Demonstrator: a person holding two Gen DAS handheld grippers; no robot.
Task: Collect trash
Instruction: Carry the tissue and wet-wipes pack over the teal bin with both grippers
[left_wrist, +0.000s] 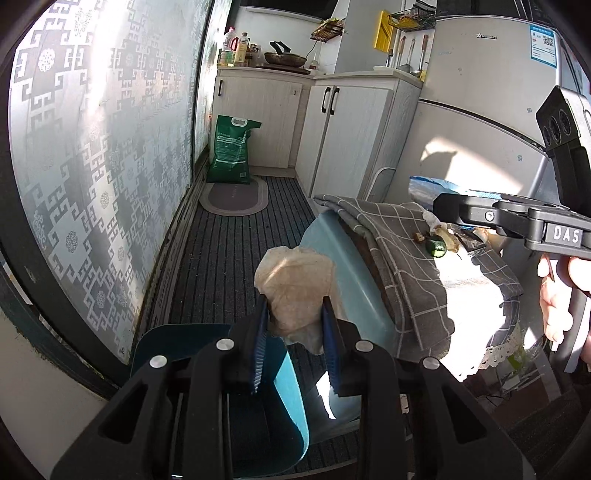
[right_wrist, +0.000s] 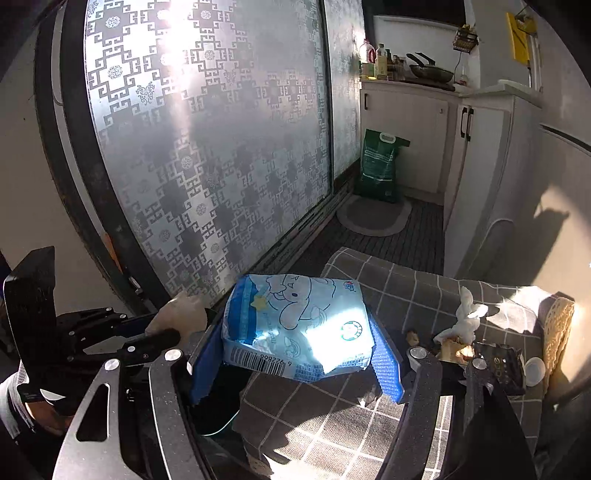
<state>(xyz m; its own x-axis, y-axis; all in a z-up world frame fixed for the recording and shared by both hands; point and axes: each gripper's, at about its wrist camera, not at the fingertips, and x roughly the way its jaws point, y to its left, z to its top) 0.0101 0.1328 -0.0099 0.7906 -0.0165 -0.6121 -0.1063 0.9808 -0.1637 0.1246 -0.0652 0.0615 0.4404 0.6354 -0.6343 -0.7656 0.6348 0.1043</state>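
My left gripper (left_wrist: 295, 325) is shut on a crumpled brownish paper wad (left_wrist: 295, 284), held above a teal trash bin (left_wrist: 258, 406) on the floor beside the table. My right gripper (right_wrist: 295, 354) is shut on a light blue tissue pack (right_wrist: 295, 325) with a cartoon elephant, held over the table's left edge. In the left wrist view the right gripper (left_wrist: 443, 212) reaches in from the right with the pack's edge (left_wrist: 428, 188) showing. Other scraps lie on the checked cloth (right_wrist: 406, 291): a white tissue wad (right_wrist: 465, 317), a green bottle cap (left_wrist: 437, 248), a dark wrapper (right_wrist: 502, 365).
A patterned frosted sliding door (right_wrist: 207, 147) runs along the left. A green sack (left_wrist: 231, 147) and an oval mat (left_wrist: 234, 195) lie at the far end by white cabinets (left_wrist: 343, 125). A fridge (left_wrist: 480, 110) stands right of the table. A white lid (right_wrist: 533, 371) sits near the cloth's lace edge.
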